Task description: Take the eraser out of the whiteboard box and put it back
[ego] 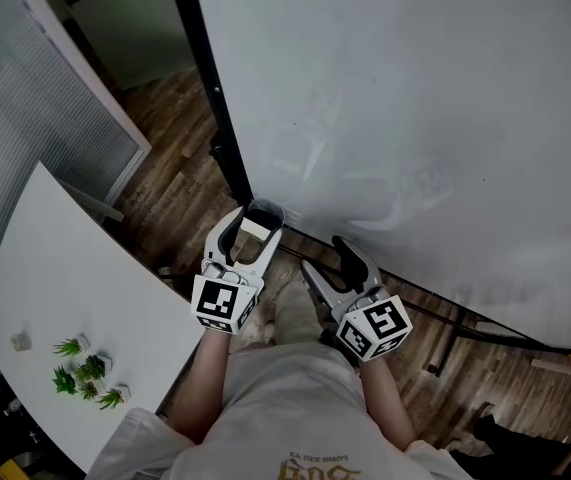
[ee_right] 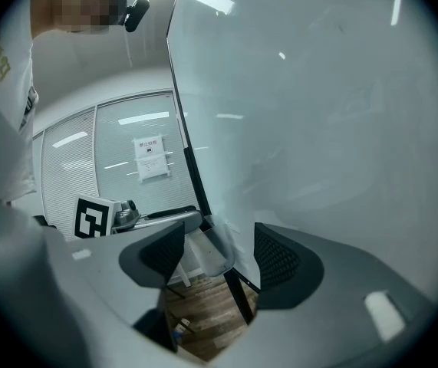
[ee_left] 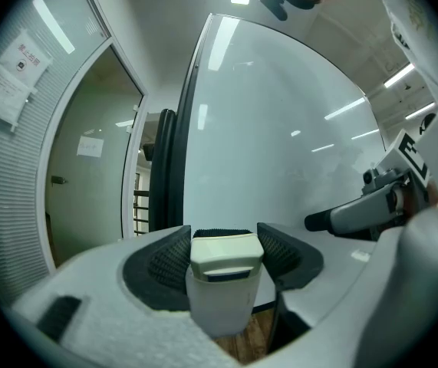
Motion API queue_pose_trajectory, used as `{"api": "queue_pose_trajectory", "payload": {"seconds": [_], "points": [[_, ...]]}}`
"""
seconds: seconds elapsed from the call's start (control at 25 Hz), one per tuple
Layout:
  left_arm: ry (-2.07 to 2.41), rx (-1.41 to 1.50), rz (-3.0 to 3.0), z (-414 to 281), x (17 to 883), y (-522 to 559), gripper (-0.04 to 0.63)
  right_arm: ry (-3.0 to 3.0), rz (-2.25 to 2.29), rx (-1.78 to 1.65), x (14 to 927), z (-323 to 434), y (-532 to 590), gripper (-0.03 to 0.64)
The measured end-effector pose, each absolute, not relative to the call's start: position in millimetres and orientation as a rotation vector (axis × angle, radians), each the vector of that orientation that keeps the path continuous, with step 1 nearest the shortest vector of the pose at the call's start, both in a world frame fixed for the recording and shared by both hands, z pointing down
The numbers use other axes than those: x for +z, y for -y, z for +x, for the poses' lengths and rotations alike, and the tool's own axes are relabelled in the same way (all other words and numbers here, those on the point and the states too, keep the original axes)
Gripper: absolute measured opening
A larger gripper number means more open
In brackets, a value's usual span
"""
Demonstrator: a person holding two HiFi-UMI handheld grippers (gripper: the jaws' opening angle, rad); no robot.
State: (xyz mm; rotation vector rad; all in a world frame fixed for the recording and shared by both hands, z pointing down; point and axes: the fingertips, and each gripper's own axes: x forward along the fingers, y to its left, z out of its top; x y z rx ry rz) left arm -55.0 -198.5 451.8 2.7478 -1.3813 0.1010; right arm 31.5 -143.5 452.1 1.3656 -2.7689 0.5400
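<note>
Standing in the whiteboard box (ee_left: 219, 309), eraser (ee_left: 226, 255) sits clamped between left gripper (ee_left: 225, 242) fingers (ee_left: 169, 263); right gripper (ee_right: 219, 255) fingers (ee_right: 280, 263) apart.

At my eight o'clock a white table (ego: 75, 288) carries a cluster of little green plants (ego: 87, 373) near its edge, with a small pale block (ego: 21, 341) at their ten o'clock. Beyond lies wood floor (ego: 180, 158); the whiteboard (ego: 415, 98) stands there at twelve o'clock.
</note>
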Motion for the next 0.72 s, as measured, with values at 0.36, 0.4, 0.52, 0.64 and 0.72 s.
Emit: {"api": "queue_pose_trajectory", "payload": {"seconds": [0.36,0.4,0.52,0.64,0.72], "points": [[1.372,0.116,2.73,-53.2,460.6,201.0,0.268,2.76,1.365,0.555,455.9,30.8,145.3,0.287],[1.374,0.112,2.731,-53.0,460.6,201.1,0.268,2.759,1.367,0.554,455.9,31.3,145.6,0.287],[1.379,0.102,2.735,-53.7,459.2,201.2,0.268,2.759,1.373,0.553,455.0,32.0,146.8,0.287],[1.379,0.106,2.738,-53.6,459.1,201.7,0.268,2.757,1.373,0.555,455.5,32.4,147.4,0.287],[1.379,0.109,2.737,-53.6,459.2,201.7,0.268,2.755,1.373,0.558,456.4,32.4,147.2,0.287]]}}
